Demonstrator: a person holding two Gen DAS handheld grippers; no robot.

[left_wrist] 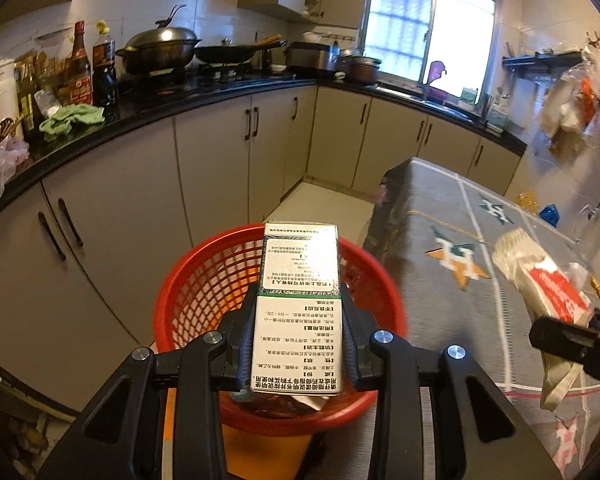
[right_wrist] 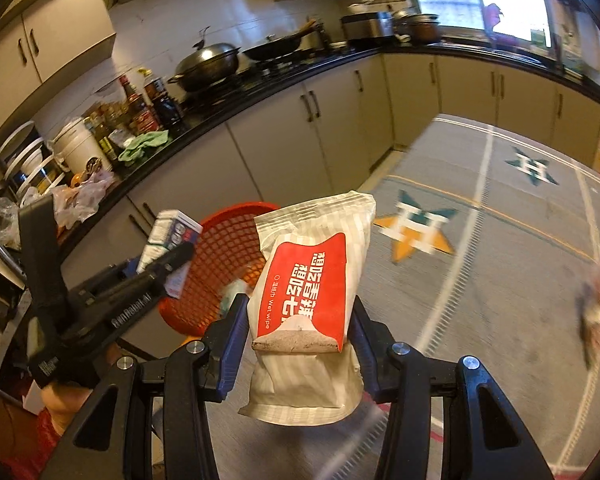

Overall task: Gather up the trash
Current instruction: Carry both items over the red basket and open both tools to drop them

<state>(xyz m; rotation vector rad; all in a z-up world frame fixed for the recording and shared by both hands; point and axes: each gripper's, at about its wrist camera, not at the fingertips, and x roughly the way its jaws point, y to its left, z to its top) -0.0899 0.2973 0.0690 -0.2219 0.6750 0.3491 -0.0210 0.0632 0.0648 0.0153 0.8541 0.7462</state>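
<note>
My left gripper (left_wrist: 298, 320) is shut on a white and green medicine box (left_wrist: 300, 280) and holds it above the red mesh trash basket (left_wrist: 204, 280). My right gripper (right_wrist: 300, 320) is shut on a white and red wet wipe packet (right_wrist: 312, 276), held above the table to the right of the basket (right_wrist: 228, 252). The left gripper (right_wrist: 168, 264) with the box (right_wrist: 172, 236) shows in the right wrist view over the basket's near side. The packet (left_wrist: 540, 280) and the right gripper (left_wrist: 572, 340) show at the right edge of the left wrist view.
A table with a grey star-patterned cloth (left_wrist: 452, 240) stands right of the basket. A black kitchen counter (left_wrist: 180, 104) with bottles, a green rag (left_wrist: 72, 118), woks and pots runs along beige cabinets (left_wrist: 220, 160). Some scraps (left_wrist: 284, 400) lie in the basket.
</note>
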